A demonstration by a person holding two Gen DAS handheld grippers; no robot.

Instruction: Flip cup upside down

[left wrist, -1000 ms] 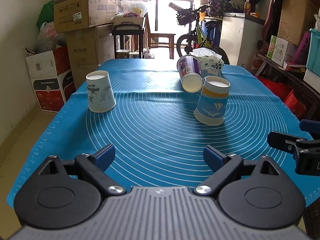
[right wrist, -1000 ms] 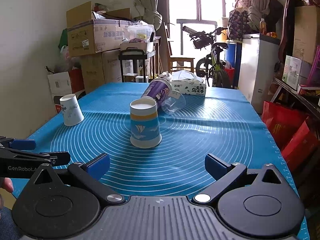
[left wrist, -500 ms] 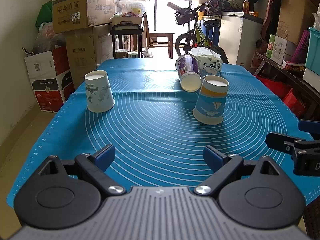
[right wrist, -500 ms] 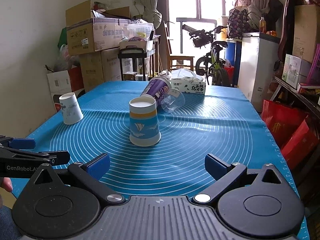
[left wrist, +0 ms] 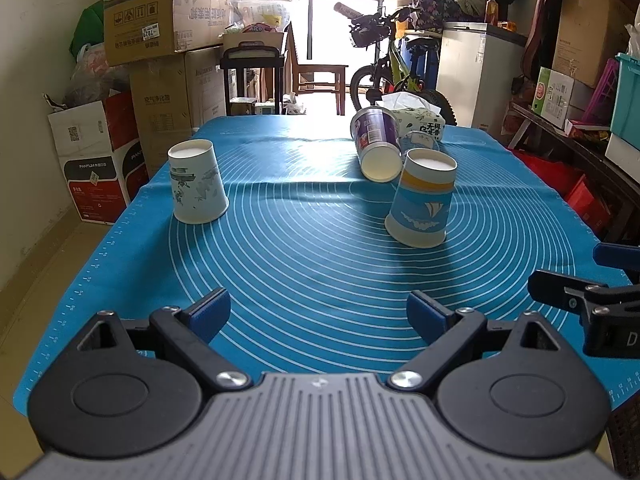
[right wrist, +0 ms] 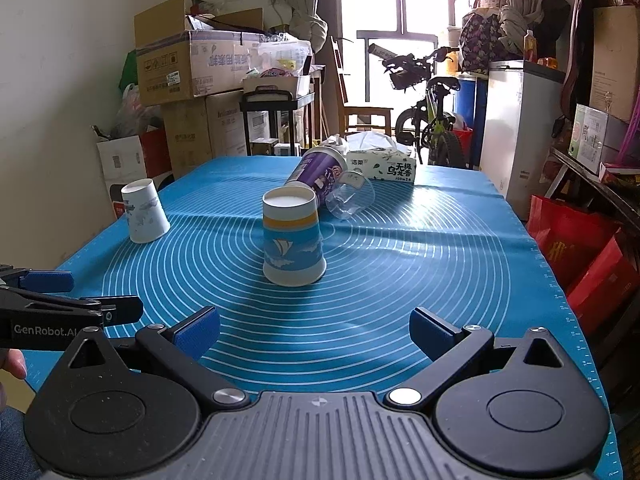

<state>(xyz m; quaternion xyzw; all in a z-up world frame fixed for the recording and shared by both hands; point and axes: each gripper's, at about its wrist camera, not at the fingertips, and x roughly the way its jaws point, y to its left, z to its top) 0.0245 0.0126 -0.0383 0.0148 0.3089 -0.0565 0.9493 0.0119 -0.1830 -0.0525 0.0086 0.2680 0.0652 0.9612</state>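
Observation:
A blue paper cup with a sailboat print (left wrist: 422, 199) (right wrist: 292, 240) stands upside down on the blue mat (left wrist: 304, 240). A white printed cup (left wrist: 196, 181) (right wrist: 144, 211) stands upside down at the left. A purple cup (left wrist: 376, 142) (right wrist: 318, 174) lies on its side at the back, next to a clear plastic cup (right wrist: 351, 200) also on its side. My left gripper (left wrist: 318, 314) is open and empty above the near mat. My right gripper (right wrist: 314, 330) is open and empty, short of the blue cup; it also shows at the right edge of the left wrist view (left wrist: 592, 304).
A tissue box (right wrist: 382, 164) sits at the back of the table. Cardboard boxes (left wrist: 160, 16) stack at the left wall. A bicycle (left wrist: 392, 64) and a white cabinet (right wrist: 516, 128) stand behind the table. Red bags (right wrist: 580, 256) lie at the right.
Both grippers stay open and have shifted only slightly; the cups have not moved on the mat.

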